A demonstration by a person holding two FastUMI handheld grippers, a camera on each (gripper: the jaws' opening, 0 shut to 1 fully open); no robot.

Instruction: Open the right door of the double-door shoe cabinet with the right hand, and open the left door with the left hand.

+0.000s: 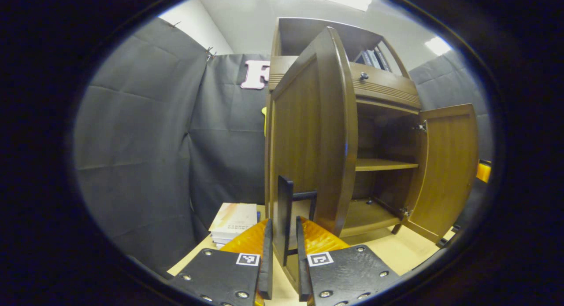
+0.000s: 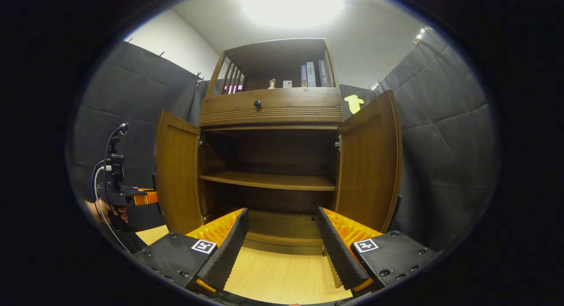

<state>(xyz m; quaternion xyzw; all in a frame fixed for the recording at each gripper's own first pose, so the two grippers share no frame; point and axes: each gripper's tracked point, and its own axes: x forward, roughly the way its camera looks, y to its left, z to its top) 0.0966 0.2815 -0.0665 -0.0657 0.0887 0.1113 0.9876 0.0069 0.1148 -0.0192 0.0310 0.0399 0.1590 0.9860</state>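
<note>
Both doors of the shoe cabinet (image 2: 271, 165) stand swung out. The left tongs (image 1: 284, 240) are pinched narrow on the upright handle (image 1: 284, 209) of the left door (image 1: 308, 143), straight ahead. The right tongs (image 2: 282, 240) gape wide, empty, facing the open shelves, with the right door (image 2: 370, 165) just to their right.
</note>
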